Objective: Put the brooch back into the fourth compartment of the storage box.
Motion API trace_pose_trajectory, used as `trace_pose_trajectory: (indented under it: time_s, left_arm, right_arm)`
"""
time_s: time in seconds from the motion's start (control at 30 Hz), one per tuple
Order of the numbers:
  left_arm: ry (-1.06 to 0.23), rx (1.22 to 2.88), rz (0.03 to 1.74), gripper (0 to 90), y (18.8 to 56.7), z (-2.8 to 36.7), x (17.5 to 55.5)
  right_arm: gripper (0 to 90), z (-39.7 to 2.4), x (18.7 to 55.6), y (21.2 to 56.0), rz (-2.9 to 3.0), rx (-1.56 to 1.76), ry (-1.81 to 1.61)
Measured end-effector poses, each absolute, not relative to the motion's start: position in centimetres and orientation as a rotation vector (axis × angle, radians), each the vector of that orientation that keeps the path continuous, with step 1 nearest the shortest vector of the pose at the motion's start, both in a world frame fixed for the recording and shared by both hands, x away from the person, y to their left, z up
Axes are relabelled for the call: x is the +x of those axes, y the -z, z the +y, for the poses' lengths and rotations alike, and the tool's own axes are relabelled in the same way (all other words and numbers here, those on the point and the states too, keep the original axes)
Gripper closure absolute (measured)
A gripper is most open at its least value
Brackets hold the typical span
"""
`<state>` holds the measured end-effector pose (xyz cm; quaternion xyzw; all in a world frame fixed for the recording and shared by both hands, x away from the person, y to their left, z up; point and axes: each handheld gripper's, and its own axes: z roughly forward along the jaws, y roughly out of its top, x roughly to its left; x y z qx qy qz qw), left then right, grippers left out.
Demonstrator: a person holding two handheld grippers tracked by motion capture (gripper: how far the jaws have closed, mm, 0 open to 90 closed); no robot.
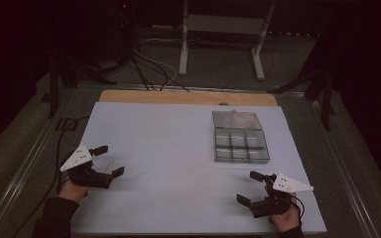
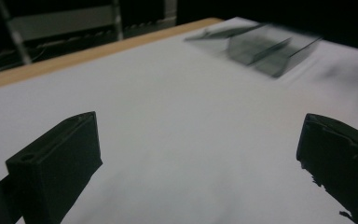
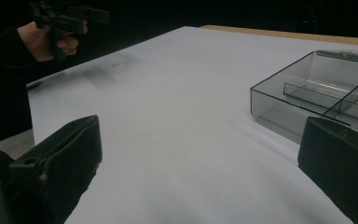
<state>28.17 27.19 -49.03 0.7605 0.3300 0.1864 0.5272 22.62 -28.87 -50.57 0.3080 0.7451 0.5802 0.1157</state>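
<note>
On the white surface (image 1: pixel 178 148), near its left edge, the left claw (image 1: pixel 110 159) sits low with its jaws spread wide and nothing between them. A small pale thing (image 1: pixel 110 164), thin and bent like a bit of wire or a clip, lies on the sheet just between those jaws in the high view; it is too small and dim to name with any confidence. From the right gripper view the same speck (image 3: pixel 120 63) shows far off, close to the person's left hand (image 3: pixel 46 42).

Toward the near right corner, the right claw (image 1: pixel 250 187) is likewise spread, holding nothing, with bare sheet between its jaws. A clear plastic box (image 1: pixel 240 136) with divided compartments rests on the right half of the surface, well apart from the left claw and nearer the right one. Its lid looks folded back toward the far edge. In the right gripper view the box (image 3: pixel 317 98) stands just beyond the right-hand jaw, not touching it.
</note>
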Motion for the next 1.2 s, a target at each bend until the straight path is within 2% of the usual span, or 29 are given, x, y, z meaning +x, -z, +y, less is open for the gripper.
trace_pose_trajectory:
  time_s: [0.33, 0.57, 0.73, 0.77, 0.83, 1.0, 1.2]
  left_arm:
    - [-0.393, 1.845, 0.995, 1.4, 50.3, 28.8, 29.2]
    - [-0.423, 1.928, 1.072, 2.7, 51.3, 28.9, 29.5]
    - [-0.431, 1.954, 1.121, 9.4, 51.6, 29.1, 29.6]
    - [-0.422, 1.953, 1.121, 15.8, 51.7, 29.1, 29.6]
    - [-0.417, 1.961, 1.126, 18.1, 51.8, 29.1, 29.7]
    - [-0.416, 1.97, 1.129, 35.1, 52.1, 28.9, 29.7]
    - [-0.45, 2.016, 1.183, 47.0, 52.4, 28.8, 30.1]
  right_arm:
    - [0.0, -29.0, 22.6, 50.6, 2.177, 0.91, -1.706]
    - [0.0, -29.0, 22.6, 50.5, 2.171, 0.915, -1.71]
    - [0.0, -29.0, 22.7, 50.5, 2.172, 0.917, -1.708]
    - [0.0, -29.0, 22.6, 50.5, 2.172, 0.916, -1.71]
    - [0.0, -29.0, 22.6, 50.5, 2.171, 0.915, -1.709]
    - [0.0, -29.1, 22.6, 50.5, 2.173, 0.918, -1.711]
    - [0.0, -29.1, 22.6, 50.5, 2.174, 0.92, -1.713]
